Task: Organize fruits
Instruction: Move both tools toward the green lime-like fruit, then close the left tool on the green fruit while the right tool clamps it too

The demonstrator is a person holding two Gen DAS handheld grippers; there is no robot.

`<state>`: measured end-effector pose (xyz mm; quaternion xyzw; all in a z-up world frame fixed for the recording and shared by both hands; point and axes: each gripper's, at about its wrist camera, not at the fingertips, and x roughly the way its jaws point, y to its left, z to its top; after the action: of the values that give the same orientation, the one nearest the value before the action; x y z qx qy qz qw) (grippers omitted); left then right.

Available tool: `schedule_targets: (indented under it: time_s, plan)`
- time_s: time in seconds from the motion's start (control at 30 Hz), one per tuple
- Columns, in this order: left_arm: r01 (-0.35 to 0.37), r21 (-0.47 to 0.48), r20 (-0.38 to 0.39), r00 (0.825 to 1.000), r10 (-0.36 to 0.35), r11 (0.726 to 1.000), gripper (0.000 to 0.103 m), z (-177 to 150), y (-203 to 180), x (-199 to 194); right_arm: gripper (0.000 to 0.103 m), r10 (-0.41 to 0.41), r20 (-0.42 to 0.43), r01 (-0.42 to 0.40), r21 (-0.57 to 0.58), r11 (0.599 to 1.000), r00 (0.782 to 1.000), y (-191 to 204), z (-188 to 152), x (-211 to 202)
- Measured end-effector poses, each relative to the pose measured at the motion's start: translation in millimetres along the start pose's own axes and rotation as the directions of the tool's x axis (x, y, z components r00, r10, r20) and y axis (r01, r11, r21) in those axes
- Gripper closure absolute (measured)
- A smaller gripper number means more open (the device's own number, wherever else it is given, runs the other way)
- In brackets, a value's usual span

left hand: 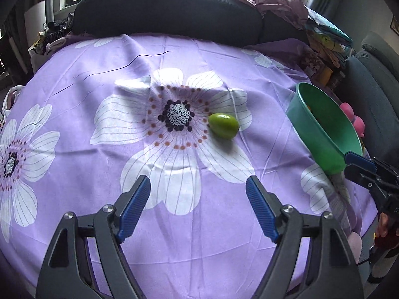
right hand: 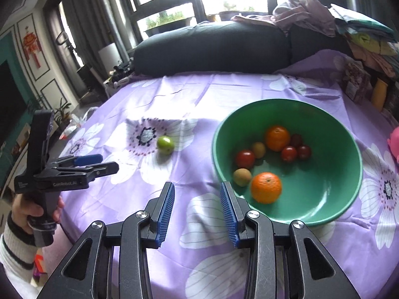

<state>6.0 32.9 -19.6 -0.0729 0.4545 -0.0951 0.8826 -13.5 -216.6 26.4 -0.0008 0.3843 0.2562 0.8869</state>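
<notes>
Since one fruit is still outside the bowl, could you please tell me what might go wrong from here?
1. The green fruit is smooth and rounded, lying loose on the cloth; it may roll off if the open left hand-held gripper nudges it rather than closing squarely.
2. The green bowl sits near the table's right side; a push from the right hand-held gripper, whose finger is close to its rim, could shift it.

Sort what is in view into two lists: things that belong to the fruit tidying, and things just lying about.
Belongs to the job:
- small green oval fruit loose on the purple flowered cloth
- green plastic bowl holding two oranges, small red fruits and brownish ones
- left gripper, open
- right gripper, open

Just lying about:
- dark cushion
- pile of clothes
- pink toy
</notes>
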Motion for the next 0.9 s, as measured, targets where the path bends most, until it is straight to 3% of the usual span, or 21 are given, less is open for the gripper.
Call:
schedule_targets:
  time_s: [0.37, 0.7, 0.9]
  plan:
    - [0.024, 0.014, 0.001, 1.000, -0.024, 1.000, 0.024, 10, 9, 6, 0.065, 0.028, -0.084, -0.035, -0.072, 0.997, 0.996, 36, 11, 50]
    - [0.143, -0.010, -0.025, 0.989, -0.143, 0.990, 0.024, 37, 10, 31, 0.065, 0.027, -0.115, -0.035, -0.067, 0.997, 0.993, 43, 32, 91]
    - [0.239, -0.073, -0.063, 0.968, -0.244, 0.968, 0.024, 55, 14, 55, 0.064, 0.016, -0.153, -0.028, -0.074, 0.997, 0.988, 42, 43, 121]
